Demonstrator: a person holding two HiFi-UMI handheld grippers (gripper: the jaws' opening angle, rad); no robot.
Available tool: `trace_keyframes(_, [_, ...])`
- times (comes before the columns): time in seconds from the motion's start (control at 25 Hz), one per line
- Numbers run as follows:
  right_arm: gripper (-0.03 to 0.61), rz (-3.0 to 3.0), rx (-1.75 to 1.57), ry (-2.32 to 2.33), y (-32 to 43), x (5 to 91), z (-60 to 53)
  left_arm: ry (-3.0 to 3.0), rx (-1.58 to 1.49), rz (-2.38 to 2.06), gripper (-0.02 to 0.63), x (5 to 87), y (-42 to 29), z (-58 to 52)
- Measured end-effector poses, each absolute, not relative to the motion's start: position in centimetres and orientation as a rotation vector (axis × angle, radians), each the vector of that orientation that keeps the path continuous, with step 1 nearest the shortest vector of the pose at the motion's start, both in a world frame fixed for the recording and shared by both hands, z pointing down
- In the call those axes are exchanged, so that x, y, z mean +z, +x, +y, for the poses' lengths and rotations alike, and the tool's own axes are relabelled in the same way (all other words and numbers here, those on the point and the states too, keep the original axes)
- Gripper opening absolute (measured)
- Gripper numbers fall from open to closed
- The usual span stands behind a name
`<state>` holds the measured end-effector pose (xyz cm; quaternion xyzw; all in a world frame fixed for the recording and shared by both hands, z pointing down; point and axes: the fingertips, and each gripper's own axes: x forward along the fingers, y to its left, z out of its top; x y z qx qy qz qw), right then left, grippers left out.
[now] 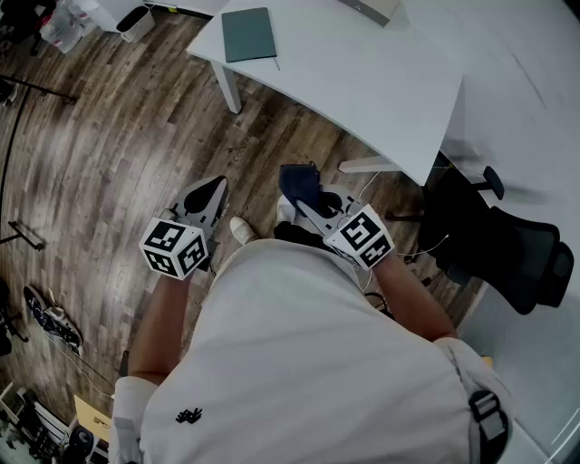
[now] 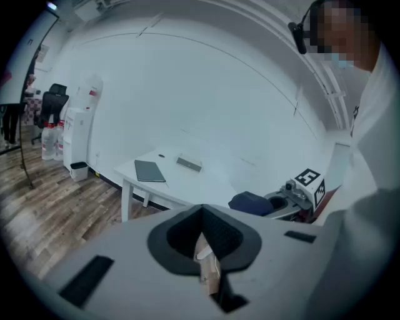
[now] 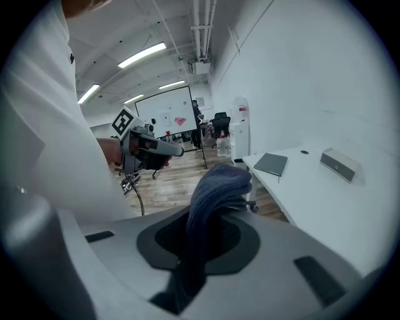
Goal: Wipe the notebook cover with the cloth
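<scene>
The dark green-grey notebook [image 1: 248, 34] lies shut on the far left corner of the white table [image 1: 362, 82]; both gripper views also catch the notebook [image 2: 149, 170] [image 3: 271, 164]. My right gripper [image 1: 310, 205] [image 3: 194, 250] is shut on a dark blue cloth [image 1: 299, 181] [image 3: 215, 187] that bulges out past its jaws. My left gripper [image 1: 208, 188] [image 2: 201, 231] is shut with nothing held. Both are held in front of the person's body, over the wooden floor and well short of the table.
A flat grey device [image 1: 372, 7] [image 3: 337, 164] lies farther along the table. A black office chair [image 1: 507, 245] stands at the right by the table end. A white bin [image 1: 136, 23] sits on the floor at the far left. Cables and gear line the left edge.
</scene>
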<state>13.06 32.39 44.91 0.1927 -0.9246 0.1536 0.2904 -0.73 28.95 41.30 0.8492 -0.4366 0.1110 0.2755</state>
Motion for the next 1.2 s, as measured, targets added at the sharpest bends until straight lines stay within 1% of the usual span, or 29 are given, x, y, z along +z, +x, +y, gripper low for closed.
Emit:
trace_keyframes(0.24, [0.043, -2.470, 0.405, 0.480, 15.6, 45.2, 29.2, 2.271, 0.312, -1.222, 0.000, 41.2, 1.7, 26.5])
trace_keyframes(0.64, [0.043, -2.459, 0.392, 0.378, 17.1, 47.7, 24.8, 2.247, 0.312, -1.332, 0.000, 40.7, 3.3, 21.6])
trace_keyframes(0.88, [0.044, -2.445, 0.429, 0.398, 16.4, 48.4, 22.5, 2.261, 0.347, -1.332, 0.000, 41.4, 2.3, 18.8])
trace_keyframes(1.2, [0.044, -2.356, 0.437, 0.577, 13.3, 49.5, 16.6, 2.352, 0.385, -1.239, 0.000, 43.5, -2.3, 10.6])
